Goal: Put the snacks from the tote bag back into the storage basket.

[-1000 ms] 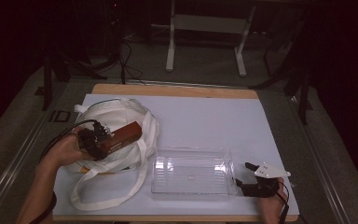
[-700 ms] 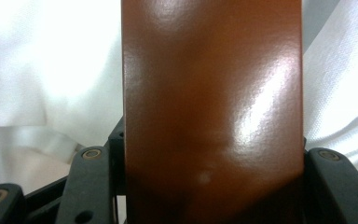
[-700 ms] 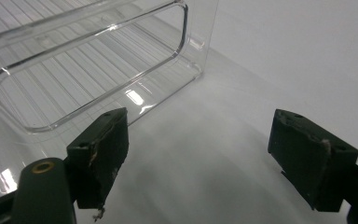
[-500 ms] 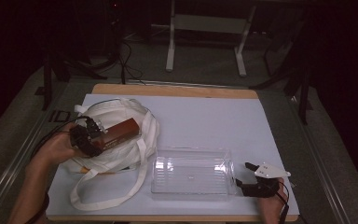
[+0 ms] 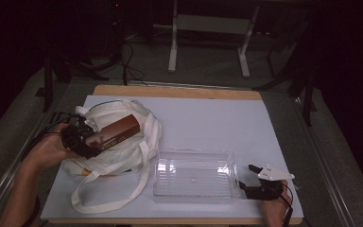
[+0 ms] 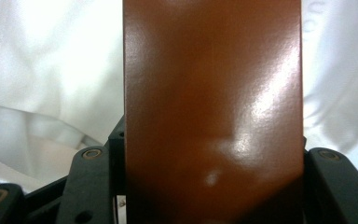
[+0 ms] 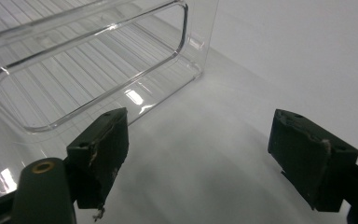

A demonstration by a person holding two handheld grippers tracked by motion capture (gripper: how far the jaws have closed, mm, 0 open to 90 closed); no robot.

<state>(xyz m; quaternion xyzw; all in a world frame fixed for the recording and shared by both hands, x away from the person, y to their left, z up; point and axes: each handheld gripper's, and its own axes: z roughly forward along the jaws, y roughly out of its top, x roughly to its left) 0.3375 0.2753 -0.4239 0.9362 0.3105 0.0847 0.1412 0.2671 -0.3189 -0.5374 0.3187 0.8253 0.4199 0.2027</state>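
A: Dark room, white-covered desk (image 5: 208, 123). Left tongs (image 5: 82, 142) pinch one end of a brown box (image 5: 116, 132) over the white tote bag (image 5: 123, 151), left edge.

B: Handling? Looks rigid, glossy, probably slippery; grip flat sides. Bag straps could snag. Right tongs (image 5: 250, 182) spread beside the clear tray (image 5: 194, 175).

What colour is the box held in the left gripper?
Glossy reddish-brown; the box shows best in the left gripper view.
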